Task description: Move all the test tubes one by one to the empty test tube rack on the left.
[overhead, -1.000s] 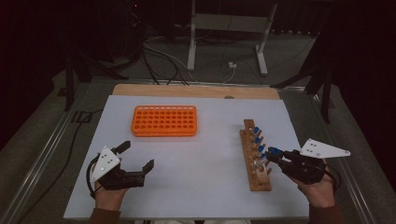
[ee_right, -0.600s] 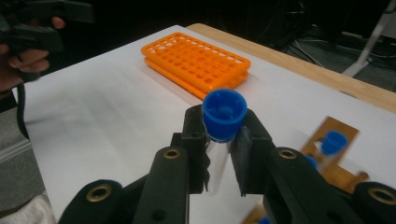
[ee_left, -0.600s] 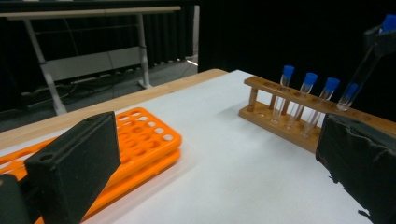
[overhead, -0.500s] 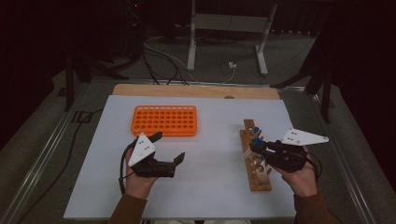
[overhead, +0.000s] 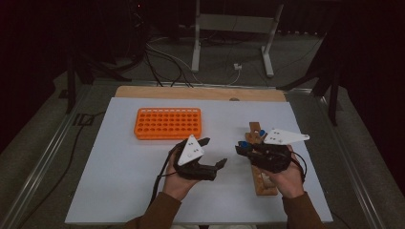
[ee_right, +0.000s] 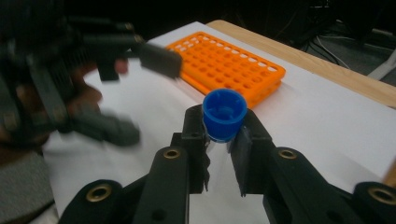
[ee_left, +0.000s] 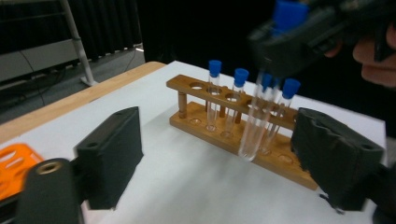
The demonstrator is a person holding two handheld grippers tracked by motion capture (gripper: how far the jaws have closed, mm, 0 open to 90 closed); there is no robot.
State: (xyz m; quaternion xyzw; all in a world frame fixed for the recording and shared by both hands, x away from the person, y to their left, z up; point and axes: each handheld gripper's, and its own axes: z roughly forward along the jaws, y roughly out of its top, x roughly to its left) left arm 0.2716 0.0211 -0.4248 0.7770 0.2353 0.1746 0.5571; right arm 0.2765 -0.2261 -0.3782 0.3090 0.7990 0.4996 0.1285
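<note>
1. At the table's near edge, the right hand [overhead: 285, 177] covers part of the wooden rack [overhead: 261, 182].
2. The right gripper [ee_right: 223, 140] clamps a blue-capped tube [ee_right: 224, 115], lifted beside the rack.
3. The left gripper [overhead: 213, 153] points toward the tube, jaws closing but empty.
4. Farther back sits the orange tray [overhead: 168, 123].
</note>
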